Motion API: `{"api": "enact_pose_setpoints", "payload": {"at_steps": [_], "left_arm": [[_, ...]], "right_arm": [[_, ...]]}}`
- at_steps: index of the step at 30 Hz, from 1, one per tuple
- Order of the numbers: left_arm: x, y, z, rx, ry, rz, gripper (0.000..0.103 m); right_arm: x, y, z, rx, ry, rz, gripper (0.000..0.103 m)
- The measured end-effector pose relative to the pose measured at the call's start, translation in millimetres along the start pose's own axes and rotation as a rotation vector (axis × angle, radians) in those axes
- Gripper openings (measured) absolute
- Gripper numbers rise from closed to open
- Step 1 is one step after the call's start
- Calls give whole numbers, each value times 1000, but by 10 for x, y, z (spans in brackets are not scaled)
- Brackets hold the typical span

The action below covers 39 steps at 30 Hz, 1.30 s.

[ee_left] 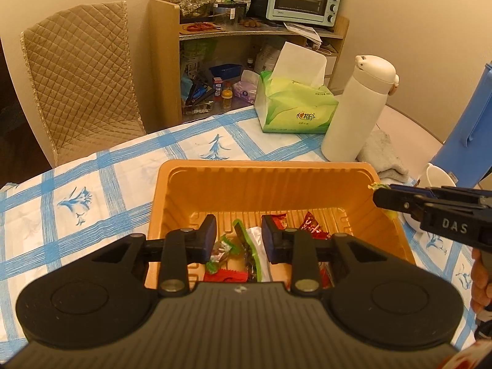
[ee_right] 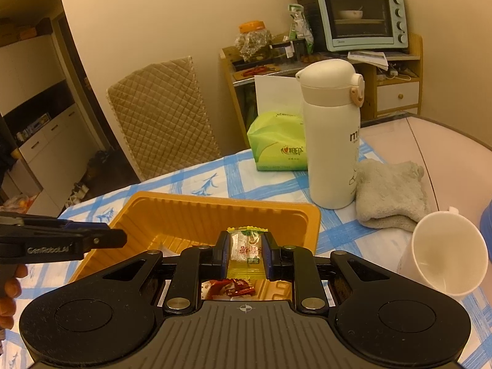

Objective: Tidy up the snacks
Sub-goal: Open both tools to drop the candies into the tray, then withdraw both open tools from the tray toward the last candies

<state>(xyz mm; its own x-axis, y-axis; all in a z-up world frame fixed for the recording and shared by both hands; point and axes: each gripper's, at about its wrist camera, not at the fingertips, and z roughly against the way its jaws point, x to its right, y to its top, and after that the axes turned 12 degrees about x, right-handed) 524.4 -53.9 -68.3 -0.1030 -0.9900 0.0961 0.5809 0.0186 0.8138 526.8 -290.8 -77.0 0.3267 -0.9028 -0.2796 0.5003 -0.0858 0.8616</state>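
Observation:
An orange plastic tray sits on the blue-checked tablecloth. It holds several wrapped snacks, among them a green-wrapped candy, a long green and white packet and a red packet. My left gripper hangs over the tray's near side, open, with nothing between its fingers; it enters the right wrist view from the left. My right gripper is shut on a yellow-green wrapped candy over the tray's right side. In the left wrist view it reaches over the tray's right rim.
A white flask, a green tissue pack, a grey cloth and a white cup stand beyond and right of the tray. A blue container is at far right. A quilted chair stands behind the table.

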Motion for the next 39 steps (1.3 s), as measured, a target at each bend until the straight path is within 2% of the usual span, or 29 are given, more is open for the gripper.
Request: {"api": "enact_pose_setpoints", "payload": {"at_steps": [12,16,18,19,20,22,29,34,39], "left_arm": [[-102,-42,162,5,3,7,33],[-126,-64,229,7,7,9,39],[-138,-86,273,10,12,9,42],[-143,-98,295,10,13,10,42],[-151,-110,317,9,14,11,43],[-166,-132,366,9,19,13,46],[-152,-264,598,11,24,15,60],[-87,-371,805,22,17,10,66],[-21,-519,1059,23,1,28,67]], "right_arm": [[-75,12,-68,19,-34,6,22],[-33,42,-62,31,-30,-56,24],[7,51,-45,30,-24,-102,42],[23,50,-19,40,-28,-120,58],[26,51,26,60,-33,-131,66],[19,50,95,73,-27,-134,68],[-21,-73,327,31,-7,-159,76],[-75,-206,559,13,18,-200,80],[-155,-327,824,10,22,-212,83]]}}
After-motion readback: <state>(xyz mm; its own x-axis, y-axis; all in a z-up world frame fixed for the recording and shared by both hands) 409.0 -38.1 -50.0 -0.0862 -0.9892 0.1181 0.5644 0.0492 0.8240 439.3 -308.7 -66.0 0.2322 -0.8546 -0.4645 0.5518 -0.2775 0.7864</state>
